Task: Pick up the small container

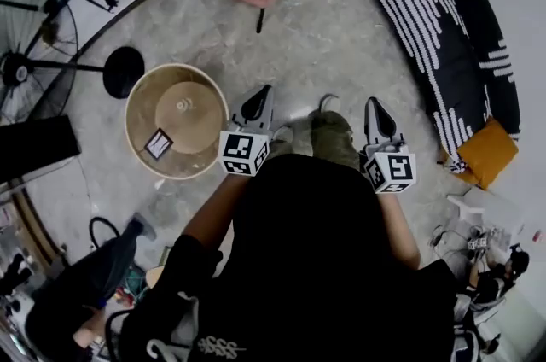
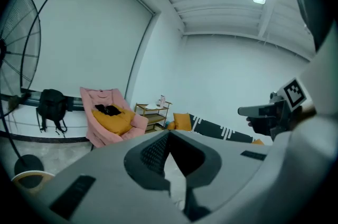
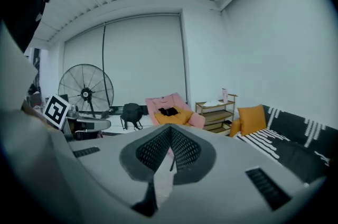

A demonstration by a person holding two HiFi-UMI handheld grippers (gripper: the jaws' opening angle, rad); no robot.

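My torso (image 1: 316, 266) blocks the near floor (image 1: 324, 36). Left tongs (image 1: 256, 106) and right tongs (image 1: 379, 119) closed, empty, side by side, tips slightly down.

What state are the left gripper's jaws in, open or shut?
Shut. The left gripper shows its jaws meeting at the tips, nothing between them.

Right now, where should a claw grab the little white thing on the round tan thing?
Its sides, from straight above, I'd guess: the little white thing stands alone in the middle of the round tan thing, with room all round. Its shape is too small to tell.
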